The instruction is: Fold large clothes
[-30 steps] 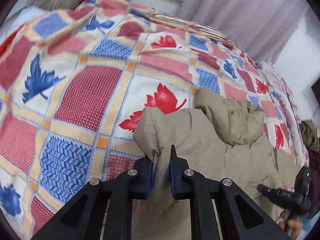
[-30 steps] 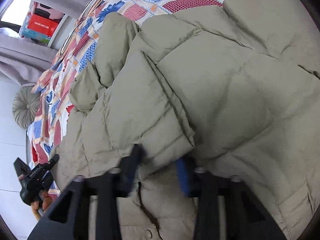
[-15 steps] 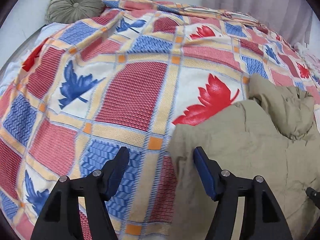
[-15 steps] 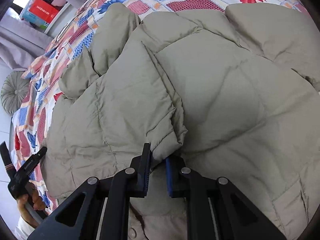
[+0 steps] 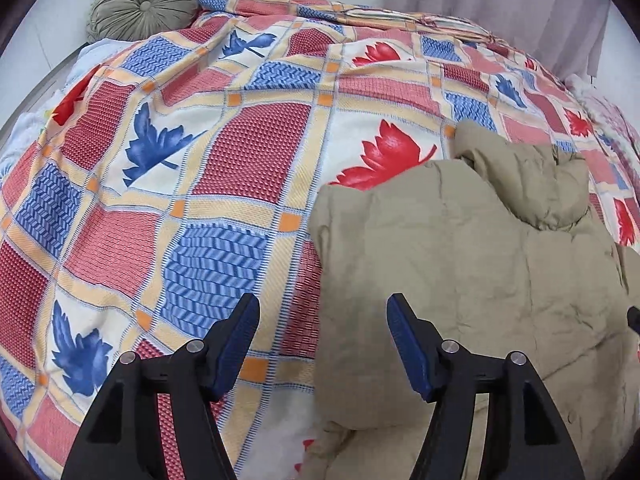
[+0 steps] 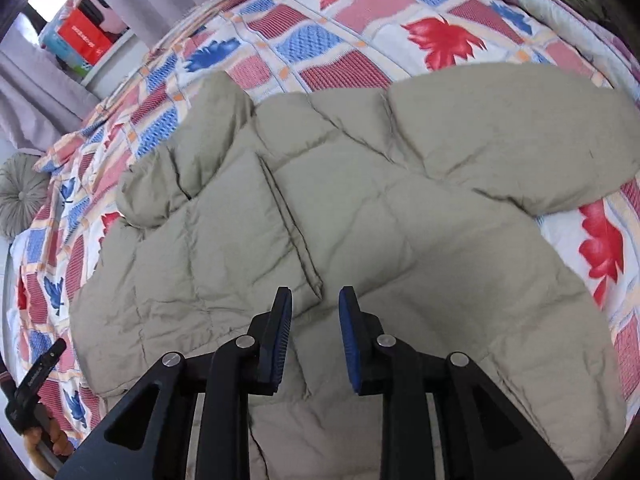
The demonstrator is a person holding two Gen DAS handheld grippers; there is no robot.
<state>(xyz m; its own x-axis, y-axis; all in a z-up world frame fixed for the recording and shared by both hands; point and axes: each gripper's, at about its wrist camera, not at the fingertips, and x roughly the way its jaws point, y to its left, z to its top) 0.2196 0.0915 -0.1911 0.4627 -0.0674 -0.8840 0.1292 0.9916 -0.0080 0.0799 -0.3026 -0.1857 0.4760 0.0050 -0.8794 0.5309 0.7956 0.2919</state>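
A large beige quilted jacket point(image 6: 360, 208) lies spread on the bed, one sleeve folded over its body and the other sleeve point(image 6: 520, 140) stretched to the right. In the left wrist view the jacket point(image 5: 460, 260) fills the right half, its hood bunched at the top. My left gripper point(image 5: 322, 316) stands open above the jacket's left edge, nothing between its pads. My right gripper point(image 6: 315, 304) hovers over the tip of the folded sleeve; its jaws are opening and the pads no longer touch the cloth.
A patchwork bedspread point(image 5: 200, 160) with red and blue leaves covers the bed. A round green cushion point(image 5: 144, 0) sits at the head. Curtains and a shelf with boxes point(image 6: 80, 40) stand behind. A hand holding the left gripper point(image 6: 32, 388) shows at the lower left.
Both grippers let go of the jacket: the left opened first and pulled back leftward, the right released the folded sleeve and rose. The jacket now lies flat.
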